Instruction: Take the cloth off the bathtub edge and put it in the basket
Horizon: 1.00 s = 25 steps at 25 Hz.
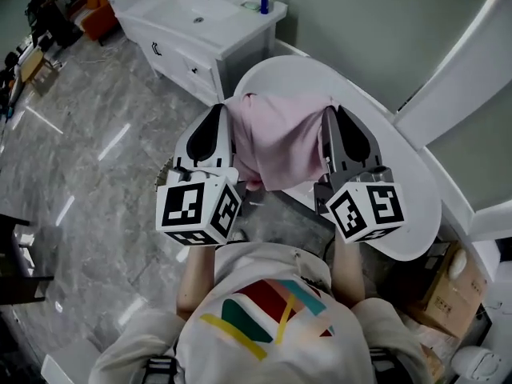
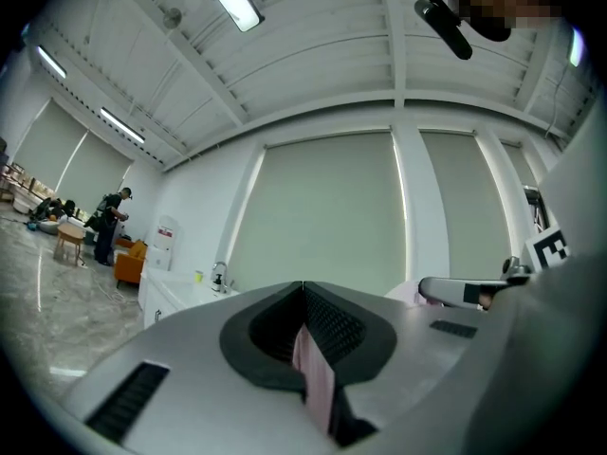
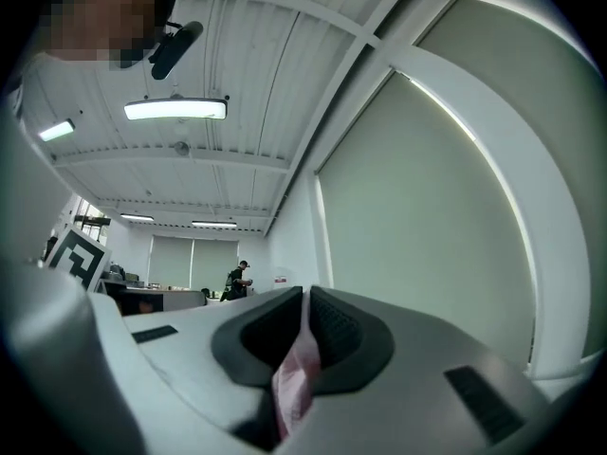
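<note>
Two corners of a pale pink cloth (image 1: 276,138) are being pinched, one by each gripper, so the fabric is hanging spread between them like a small hammock. The left gripper (image 2: 303,294) is clamping fully down on its corner, and a thin pink strip is showing squeezed between its dark ribbed pads. The right gripper (image 3: 305,300) is pinching its corner as well, its jaws standing only a sliver apart with a crumpled pink fold bunching out below them. In the head view the cloth is looking soft and matte, plain in colour with no pattern showing. Its top edge is running fairly taut from one gripper to the other, while the middle is sagging in loose, shallow folds down to a rounded lower edge. It is being held off the surface, showing over the near rim of the white bathtub (image 1: 404,214) and the grey marbled floor (image 1: 96,134) beside it.
</note>
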Each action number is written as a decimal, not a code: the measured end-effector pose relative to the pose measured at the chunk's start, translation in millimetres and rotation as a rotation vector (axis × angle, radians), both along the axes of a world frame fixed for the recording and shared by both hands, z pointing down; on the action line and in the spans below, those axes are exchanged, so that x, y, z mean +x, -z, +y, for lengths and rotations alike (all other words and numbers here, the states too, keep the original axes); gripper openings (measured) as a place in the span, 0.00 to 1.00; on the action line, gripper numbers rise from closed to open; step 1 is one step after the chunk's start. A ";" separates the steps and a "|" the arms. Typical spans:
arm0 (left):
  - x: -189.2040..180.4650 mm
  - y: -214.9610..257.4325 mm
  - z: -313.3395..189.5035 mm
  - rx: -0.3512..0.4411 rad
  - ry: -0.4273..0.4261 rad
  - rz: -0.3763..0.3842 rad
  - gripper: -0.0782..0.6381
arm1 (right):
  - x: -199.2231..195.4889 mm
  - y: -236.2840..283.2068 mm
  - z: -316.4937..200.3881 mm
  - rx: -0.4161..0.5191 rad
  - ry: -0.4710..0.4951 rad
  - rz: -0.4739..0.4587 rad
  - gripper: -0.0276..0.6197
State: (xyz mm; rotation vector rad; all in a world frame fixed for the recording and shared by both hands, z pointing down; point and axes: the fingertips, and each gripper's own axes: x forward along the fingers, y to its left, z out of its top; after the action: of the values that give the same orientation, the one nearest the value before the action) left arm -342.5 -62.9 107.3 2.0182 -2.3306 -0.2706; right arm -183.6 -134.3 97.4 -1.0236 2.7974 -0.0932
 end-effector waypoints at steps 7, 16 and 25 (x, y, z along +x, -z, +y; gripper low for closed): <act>-111.8 4.5 43.1 -0.011 0.138 -0.023 0.13 | -123.5 1.7 26.7 0.001 0.133 0.006 0.10; -217.4 -30.9 99.6 -0.094 0.380 0.019 0.13 | -250.3 -39.9 53.7 -0.073 0.373 0.104 0.10; -264.7 -75.9 124.1 -0.230 0.541 0.098 0.13 | -315.0 -76.3 60.8 -0.099 0.511 0.234 0.10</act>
State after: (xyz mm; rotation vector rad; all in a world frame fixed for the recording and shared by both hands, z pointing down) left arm -607.1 61.2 183.2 1.2221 -2.6527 -0.1054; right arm -498.5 -73.5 173.6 -0.3259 3.2307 -0.1844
